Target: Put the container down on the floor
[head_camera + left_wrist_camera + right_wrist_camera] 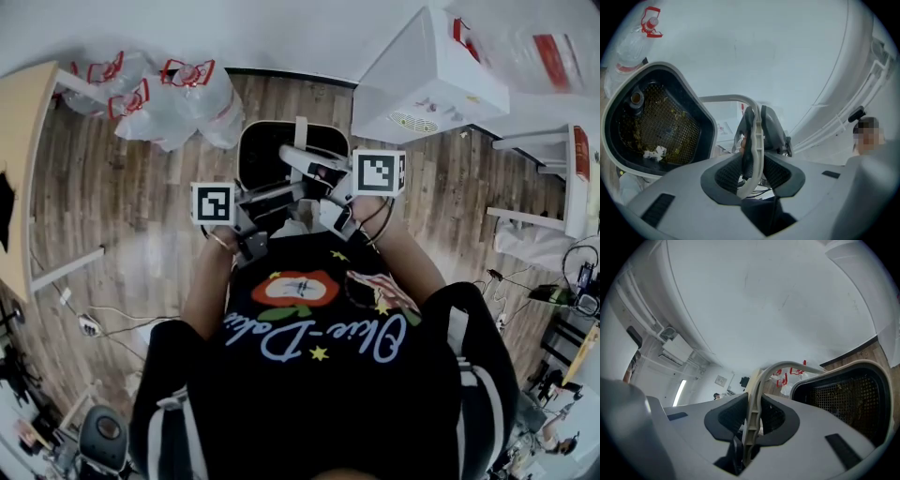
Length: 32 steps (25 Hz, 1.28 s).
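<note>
While held over the wooden floor (122,216), the black mesh-lined container (267,150) sits at twelve o'clock from the person's chest. Left tongs (752,171) and right tongs (753,418) are each clenched on its pale handle (758,140). Bagged bottles (178,98) lie at ten o'clock.

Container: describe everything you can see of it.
The container is a dark, rounded bin with a pale outer edge, plastic by the look. Inside sits a black mesh liner strewn with debris and a few white scraps. A pale curved handle arches from it, and the left gripper and the right gripper are both clamped on that handle. It seems to hang above the wooden floor, open side up.
</note>
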Available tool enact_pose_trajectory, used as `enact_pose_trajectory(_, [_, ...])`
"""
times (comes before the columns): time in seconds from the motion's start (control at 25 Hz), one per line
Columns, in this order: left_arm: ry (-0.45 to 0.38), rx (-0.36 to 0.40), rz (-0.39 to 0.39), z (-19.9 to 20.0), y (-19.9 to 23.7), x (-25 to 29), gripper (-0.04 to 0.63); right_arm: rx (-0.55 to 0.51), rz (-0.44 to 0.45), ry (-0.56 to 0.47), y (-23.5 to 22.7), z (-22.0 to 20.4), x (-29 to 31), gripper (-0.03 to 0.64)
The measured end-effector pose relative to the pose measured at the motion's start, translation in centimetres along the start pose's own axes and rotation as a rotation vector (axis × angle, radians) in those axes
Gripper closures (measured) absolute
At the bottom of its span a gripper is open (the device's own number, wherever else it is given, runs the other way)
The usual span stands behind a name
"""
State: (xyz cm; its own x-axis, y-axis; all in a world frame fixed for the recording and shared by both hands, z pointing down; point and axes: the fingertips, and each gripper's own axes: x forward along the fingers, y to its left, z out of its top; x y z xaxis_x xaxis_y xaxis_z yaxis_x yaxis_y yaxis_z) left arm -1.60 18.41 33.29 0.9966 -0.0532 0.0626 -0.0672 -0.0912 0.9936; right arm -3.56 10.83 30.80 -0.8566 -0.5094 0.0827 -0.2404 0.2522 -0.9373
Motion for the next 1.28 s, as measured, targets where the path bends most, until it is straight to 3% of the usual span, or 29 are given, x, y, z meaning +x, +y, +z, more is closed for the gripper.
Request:
enact_pose_trajectory(0.6, [-0.134, -0.029, 0.045, 8.1, 1.9, 0.6, 0.474, 0.011, 0.044, 0.12, -2.8, 6.0, 4.8, 0.554])
enact_pose_trajectory(0.96, [-0.206, -0.019, 0.05, 12.7, 2.7, 3.7, 0.476, 0.004, 0.086, 0.183, -4.8, 10.5, 5.2, 0.555])
enact_pose_trajectory(1.28, [-0.245, -0.045, 0.066, 16.5, 4.2, 5.3, 0.479, 0.043, 0.043, 0.227, -7.7, 13.7, 6.2, 0.555])
